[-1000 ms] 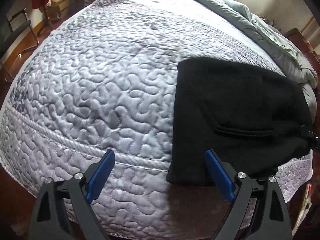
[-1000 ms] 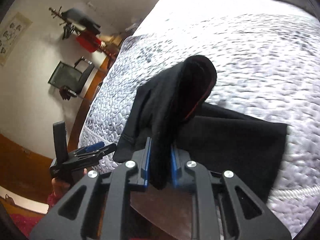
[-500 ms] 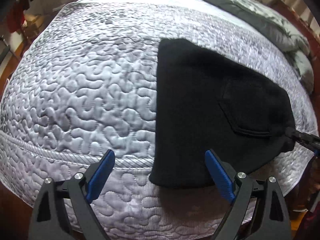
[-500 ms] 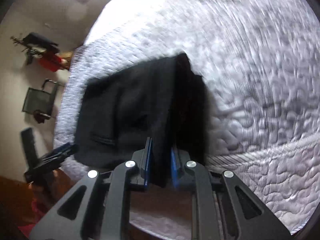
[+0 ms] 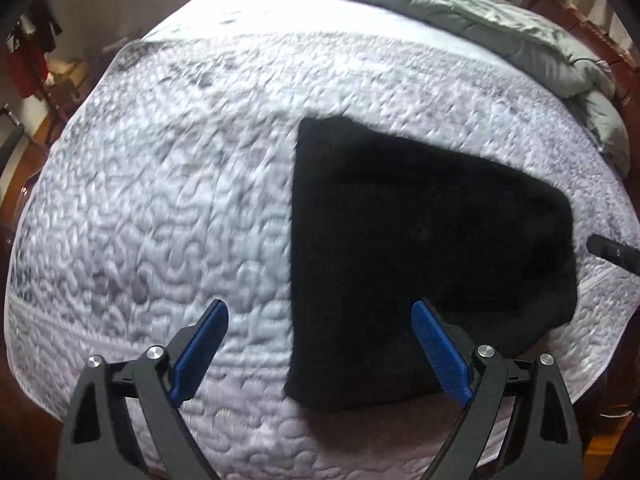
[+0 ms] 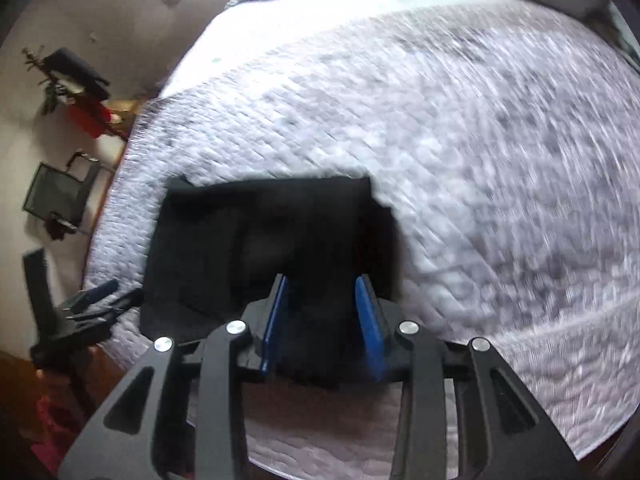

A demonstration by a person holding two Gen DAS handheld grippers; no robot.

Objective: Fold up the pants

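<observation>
My right claw [image 6: 323,312] has just been opening, its jaws slack around the folded black pants [image 6: 264,236]. My left claw [image 5: 318,340] gapes wide, empty, over their near-left edge on the quilted bed [image 5: 160,200].

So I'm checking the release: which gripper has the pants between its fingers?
The right gripper: its jaws have just been opening, with black pants between its blue pads. The left gripper gapes wide above the quilt, holding nothing.
</observation>
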